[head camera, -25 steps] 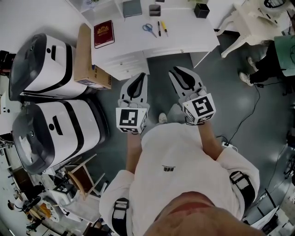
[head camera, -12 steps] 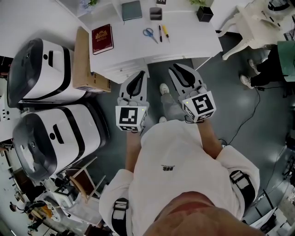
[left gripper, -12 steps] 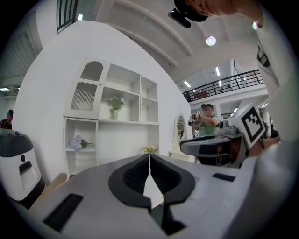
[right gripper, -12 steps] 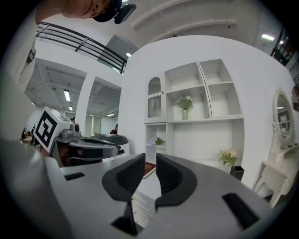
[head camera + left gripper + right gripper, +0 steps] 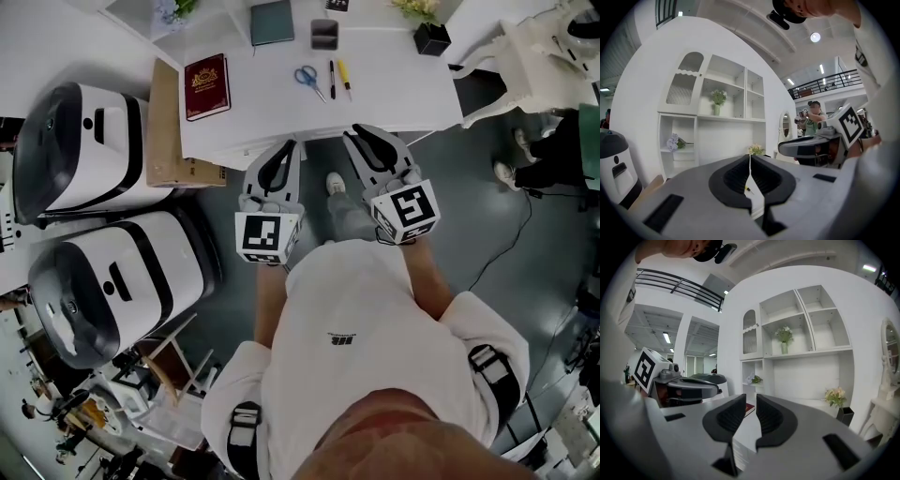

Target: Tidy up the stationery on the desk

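On the white desk point(image 5: 394, 89) lie blue scissors point(image 5: 308, 78), a black pen point(image 5: 332, 79) and a yellow pen point(image 5: 345, 77), with a dark red book point(image 5: 207, 86) at the left. A teal notebook point(image 5: 272, 21) and a dark small box point(image 5: 324, 34) sit farther back. My left gripper point(image 5: 286, 147) point(image 5: 750, 156) is shut and empty, just short of the desk's front edge. My right gripper point(image 5: 357, 137) point(image 5: 751, 395) hovers beside it, jaws a narrow gap apart, holding nothing. The red book point(image 5: 748, 408) shows in the right gripper view.
Two large white-and-black machines point(image 5: 89, 150) and a cardboard box point(image 5: 169, 122) stand left of the desk. A black flower pot point(image 5: 432, 37) sits at the desk's back right. A white chair point(image 5: 534, 56) and a black floor cable point(image 5: 497, 244) are to the right. White shelves point(image 5: 712, 126) rise behind.
The desk has come lower in the head view: I have stepped toward it, and both grippers now reach its front edge. Neither gripper's jaws have visibly changed.
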A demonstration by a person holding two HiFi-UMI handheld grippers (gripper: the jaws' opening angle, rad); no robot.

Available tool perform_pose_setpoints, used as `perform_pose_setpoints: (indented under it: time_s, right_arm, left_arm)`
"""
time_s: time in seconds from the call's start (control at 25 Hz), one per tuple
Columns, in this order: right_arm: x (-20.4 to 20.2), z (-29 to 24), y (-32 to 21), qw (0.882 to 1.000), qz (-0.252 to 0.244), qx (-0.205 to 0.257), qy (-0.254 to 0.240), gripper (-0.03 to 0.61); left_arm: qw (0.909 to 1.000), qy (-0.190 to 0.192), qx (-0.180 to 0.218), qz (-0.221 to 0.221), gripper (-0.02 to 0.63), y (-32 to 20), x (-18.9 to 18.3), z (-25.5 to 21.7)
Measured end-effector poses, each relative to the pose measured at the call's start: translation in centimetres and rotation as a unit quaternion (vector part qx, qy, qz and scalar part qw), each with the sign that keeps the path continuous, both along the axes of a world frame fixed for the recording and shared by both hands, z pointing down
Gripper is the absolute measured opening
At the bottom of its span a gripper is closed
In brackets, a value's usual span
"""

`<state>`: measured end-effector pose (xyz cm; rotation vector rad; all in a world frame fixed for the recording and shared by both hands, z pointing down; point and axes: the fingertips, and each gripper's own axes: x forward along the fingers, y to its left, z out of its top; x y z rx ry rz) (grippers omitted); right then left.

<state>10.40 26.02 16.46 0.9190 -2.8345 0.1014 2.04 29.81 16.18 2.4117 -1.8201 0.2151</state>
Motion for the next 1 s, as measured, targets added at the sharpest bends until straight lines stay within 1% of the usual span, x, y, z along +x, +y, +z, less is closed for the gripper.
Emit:
perform_pose_setpoints:
  time_s: [0.36,0.6,0.84,1.0]
  right_arm:
    - [-1.4,2.6,-7.1,0.999,-0.025,-0.034,0.01,0.048]
    - [-2.8,5.7,-11.0,0.996,-0.05,-0.063,0.027,0.046]
    - [-4.2,8.9,-14.9,0.993,-0.072,-0.085,0.038,0.043]
    - [-5.1,11.1,-16.8,0.991,-0.085,-0.096,0.05,0.043]
  left_arm:
    - [0.9996,0.001,-0.022,-0.017,0.0,-7.0,-1.0,2.1]
    - [0.9985,0.005,-0.042,-0.036,0.0,-11.0,-2.3,5.0]
    - [0.9963,0.004,-0.067,-0.053,0.0,-14.4,-3.6,8.3]
    - [0.995,0.01,-0.077,-0.062,0.0,-16.4,-4.2,10.3]
